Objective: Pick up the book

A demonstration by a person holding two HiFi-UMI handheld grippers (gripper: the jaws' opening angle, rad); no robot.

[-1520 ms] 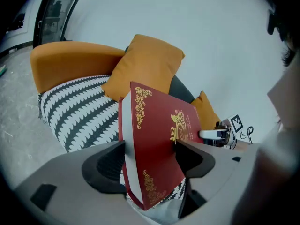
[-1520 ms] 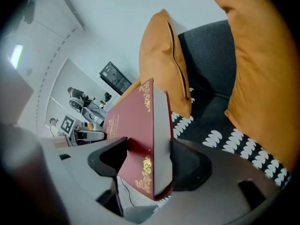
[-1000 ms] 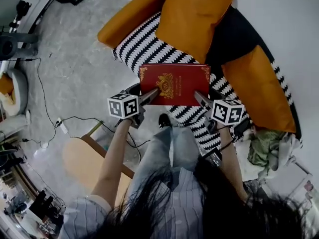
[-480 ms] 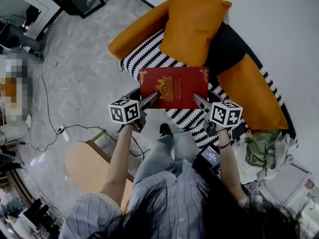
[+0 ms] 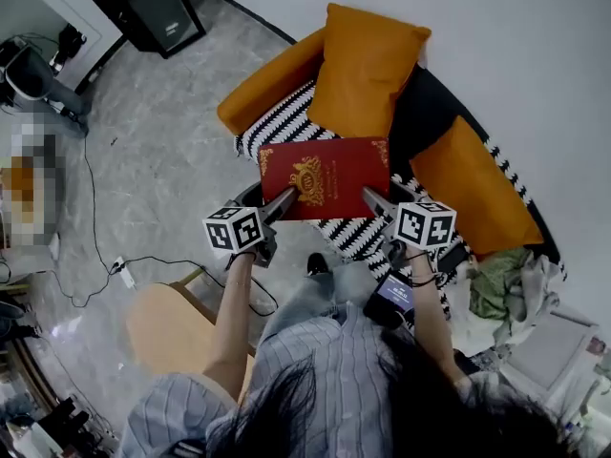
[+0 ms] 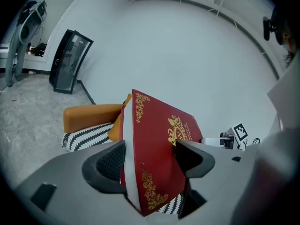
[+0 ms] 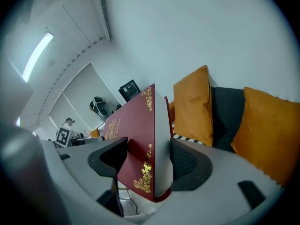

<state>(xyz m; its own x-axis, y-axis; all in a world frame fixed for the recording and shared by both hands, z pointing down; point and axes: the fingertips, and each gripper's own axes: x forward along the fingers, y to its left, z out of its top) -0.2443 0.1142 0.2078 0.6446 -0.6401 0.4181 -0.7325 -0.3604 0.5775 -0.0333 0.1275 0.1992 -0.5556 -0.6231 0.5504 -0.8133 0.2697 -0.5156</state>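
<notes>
A grey marbled floor (image 5: 143, 151) fills the left of the scene. A sofa (image 5: 282, 113) with a black-and-white striped seat stands against the far wall. One orange cushion (image 5: 368, 70) leans upright at its middle, and a second orange cushion (image 5: 468, 194) lies to the right.

The book (image 5: 323, 175), red with gold ornament on its cover, is held in the air in front of the person. Its cover faces up, and from the head view it lies over the sofa's near edge.

The left gripper (image 5: 284, 198) has the book's near left corner, its fingers (image 6: 110, 165) clamped on the cover and the white page edge. The right gripper (image 5: 370, 198) takes the near right corner, its fingers (image 7: 187, 165) likewise closed on the book from both faces.
</notes>
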